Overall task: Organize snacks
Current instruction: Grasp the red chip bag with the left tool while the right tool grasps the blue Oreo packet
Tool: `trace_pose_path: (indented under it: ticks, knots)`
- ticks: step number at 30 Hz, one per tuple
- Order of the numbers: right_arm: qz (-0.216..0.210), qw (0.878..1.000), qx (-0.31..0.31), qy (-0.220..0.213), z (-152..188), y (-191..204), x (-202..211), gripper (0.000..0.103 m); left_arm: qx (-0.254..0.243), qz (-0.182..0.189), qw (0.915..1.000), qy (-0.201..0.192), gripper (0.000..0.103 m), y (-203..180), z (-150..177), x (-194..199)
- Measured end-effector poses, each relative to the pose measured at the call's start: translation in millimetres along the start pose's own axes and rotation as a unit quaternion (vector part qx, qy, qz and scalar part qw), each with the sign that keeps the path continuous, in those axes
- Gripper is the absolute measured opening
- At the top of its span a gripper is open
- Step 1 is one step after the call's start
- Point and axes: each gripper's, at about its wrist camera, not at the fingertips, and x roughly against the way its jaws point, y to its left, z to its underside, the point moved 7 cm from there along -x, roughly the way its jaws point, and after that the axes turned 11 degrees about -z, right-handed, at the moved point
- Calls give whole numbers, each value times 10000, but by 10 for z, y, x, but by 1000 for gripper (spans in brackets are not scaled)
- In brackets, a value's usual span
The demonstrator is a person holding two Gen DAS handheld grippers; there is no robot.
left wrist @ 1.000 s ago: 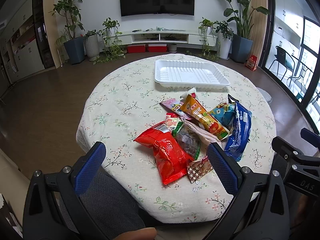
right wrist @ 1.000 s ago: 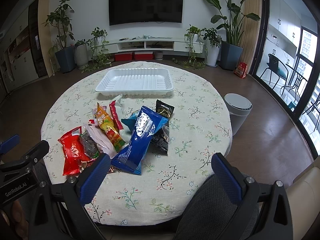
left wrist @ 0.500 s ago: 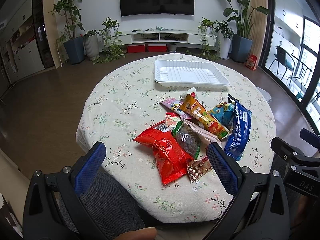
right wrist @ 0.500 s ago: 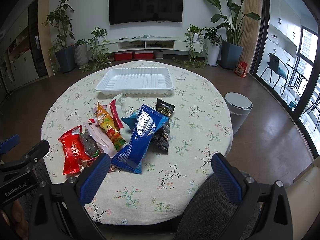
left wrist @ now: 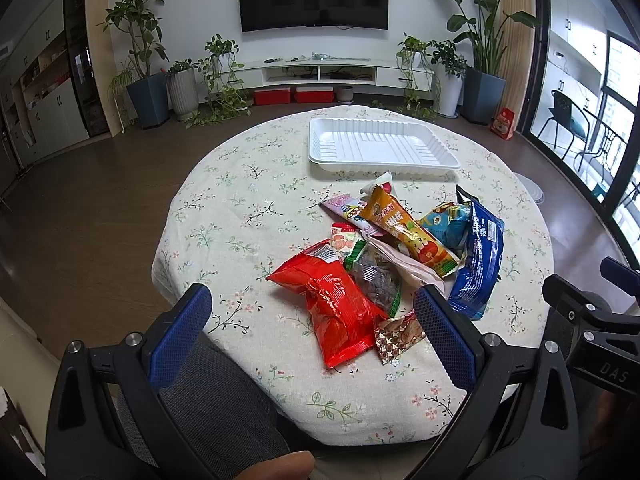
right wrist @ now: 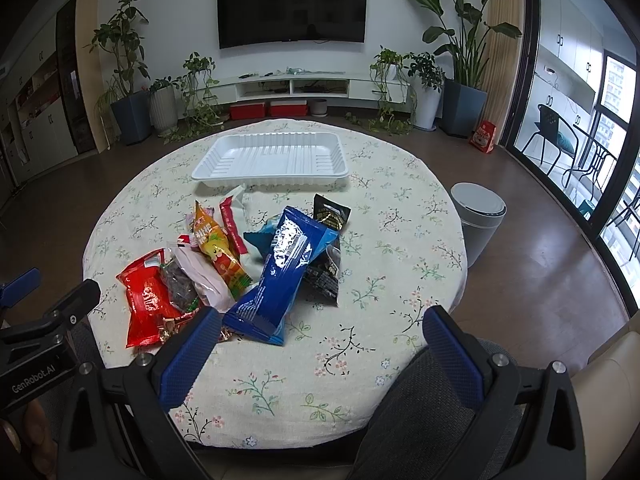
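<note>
2 grippers hover at the near edge of the round floral-cloth table (left wrist: 248,184), both with jaws spread wide and holding nothing. On the left, the left gripper (left wrist: 312,332) frames the red snack bag (left wrist: 336,304), nearest of the heap. Moving right, a clear pack of dark pieces (left wrist: 376,276) lies against it, then the orange wrapper (left wrist: 404,232), a light blue packet (left wrist: 448,224) and the long blue biscuit pack (right wrist: 288,264), which rests across a black pouch (right wrist: 328,248). Beyond the pile, the white plastic tray (right wrist: 336,152) sits with nothing in it. Far right, the right gripper (right wrist: 320,352) hangs over bare cloth, and a grey bin (right wrist: 480,216) stands on the floor beside the table.
</note>
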Motion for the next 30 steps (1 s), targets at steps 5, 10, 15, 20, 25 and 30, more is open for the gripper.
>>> trace_pose_path:
  ticks: [5,10,15,20,25,30]
  knots:
    - [-59,10000,-21,47,70,11,-42,103,-20,5,10000,29,103,-20,55,-29]
    - [-401,9990,-178,103,50,-16,-48,103,113,373,9992,41,103,83,89,-116]
    - [-925,9950,-289,-239,-45,-112,17,103,524,805,9944,441,103,367,123,-332]
    - [-1348,9898,-372,-284,-137,-208,-46,103,302,574,9880,1400,102,421,444,-602]
    - [-1580,9857,-581,107,-103,-291,-308,94,839,737,9843,1365,101,266,375,-632]
    - [-1764,9803,-763,448,-29,-355,-505,92,411,707,9841,1576,101,-150,223,-758]
